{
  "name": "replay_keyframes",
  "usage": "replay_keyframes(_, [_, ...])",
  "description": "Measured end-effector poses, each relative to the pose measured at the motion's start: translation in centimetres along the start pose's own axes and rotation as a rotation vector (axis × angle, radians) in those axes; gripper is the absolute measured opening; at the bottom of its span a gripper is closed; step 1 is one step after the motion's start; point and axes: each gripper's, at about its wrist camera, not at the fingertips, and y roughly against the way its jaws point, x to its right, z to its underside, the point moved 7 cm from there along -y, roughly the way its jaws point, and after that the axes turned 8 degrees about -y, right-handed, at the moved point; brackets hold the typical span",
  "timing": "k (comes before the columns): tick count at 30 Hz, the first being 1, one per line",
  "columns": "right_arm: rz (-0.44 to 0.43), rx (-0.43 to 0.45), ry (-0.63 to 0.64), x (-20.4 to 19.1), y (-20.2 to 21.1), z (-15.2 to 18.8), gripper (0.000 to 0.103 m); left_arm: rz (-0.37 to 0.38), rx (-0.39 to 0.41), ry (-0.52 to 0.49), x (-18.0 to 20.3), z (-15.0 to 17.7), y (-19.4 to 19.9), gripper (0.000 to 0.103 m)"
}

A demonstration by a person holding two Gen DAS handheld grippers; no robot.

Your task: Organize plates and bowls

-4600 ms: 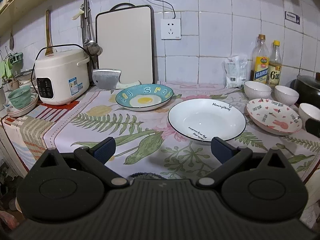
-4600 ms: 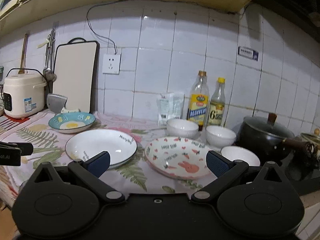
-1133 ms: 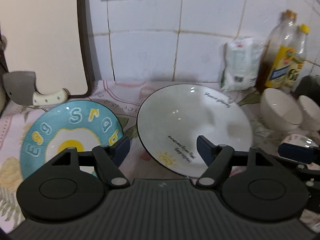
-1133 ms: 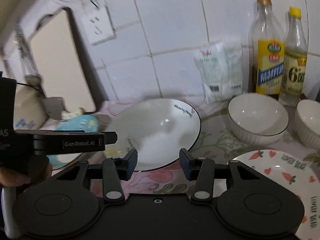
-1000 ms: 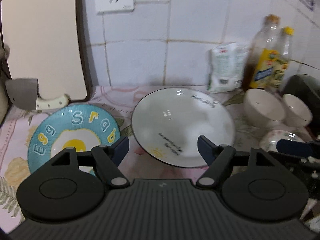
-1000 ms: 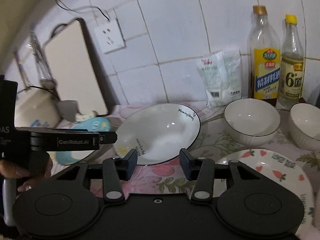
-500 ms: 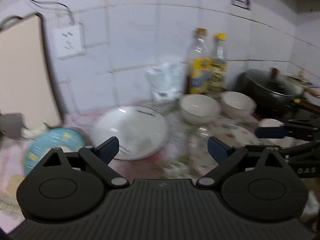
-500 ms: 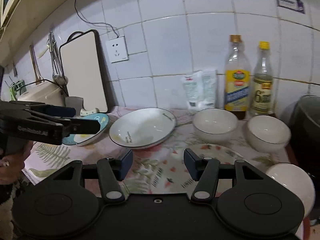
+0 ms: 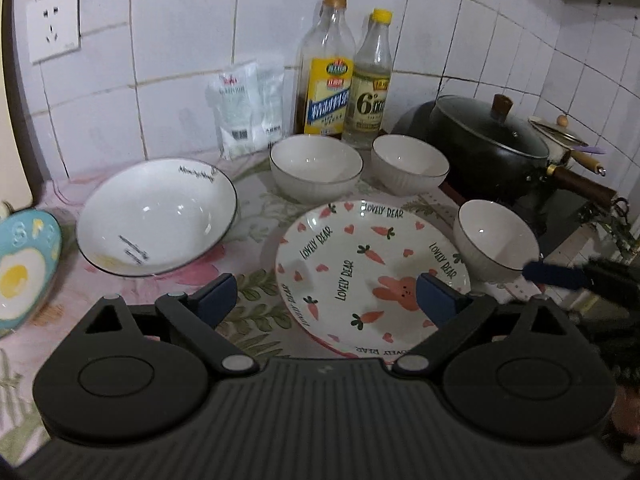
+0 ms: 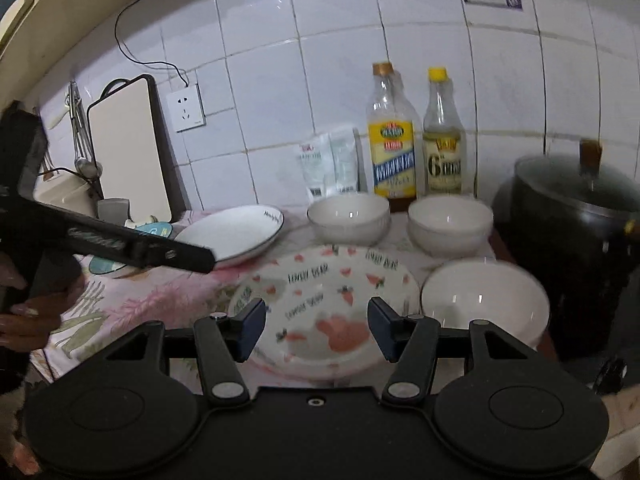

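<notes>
— What's on the desk (image 9: 256,312) right now?

— The carrot plate (image 9: 368,272) lies flat at the front, on the flowered cloth. The white plate (image 9: 160,216) with the dark rim sits to its left, tilted up against something, and the blue egg plate (image 9: 24,268) is at the far left edge. Three white bowls: two side by side at the back, the left bowl (image 9: 316,168) and the middle bowl (image 9: 410,164), just in front of the two bottles (image 9: 328,80), and a third bowl (image 9: 494,240) beside the carrot plate's right rim, next to the black pot (image 9: 492,140).

— And the tools?

— The left tool (image 9: 324,296) hangs over the carrot plate with its jaws spread wide, nothing between them. The right tool (image 10: 316,330) is over the same plate, jaws parted about halfway, also gripping nothing. From the right side you can see a hand (image 10: 28,316) holding the left tool's handle.

— Any dishes stacked?

— No, each stands apart on the cloth.
</notes>
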Motion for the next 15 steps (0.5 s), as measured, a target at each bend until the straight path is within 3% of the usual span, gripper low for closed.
replay_keyframes(6, [-0.060,0.045,-0.063,1.1,-1.6,2.6,0.062,-0.021,0.020,0.059,-0.4,1.7,-2.8,0.097])
replay_keyframes(12, [0.065,0.015,0.001,3.1,-4.5,4.6,0.062,-0.049,0.006,0.077,-0.7,3.2,-4.8,0.093])
replay_keyframes(15, [0.027,0.008,-0.071,4.0,-5.3,4.5,0.063,-0.017,-0.023,0.118,-0.9,3.9,-5.9,0.078])
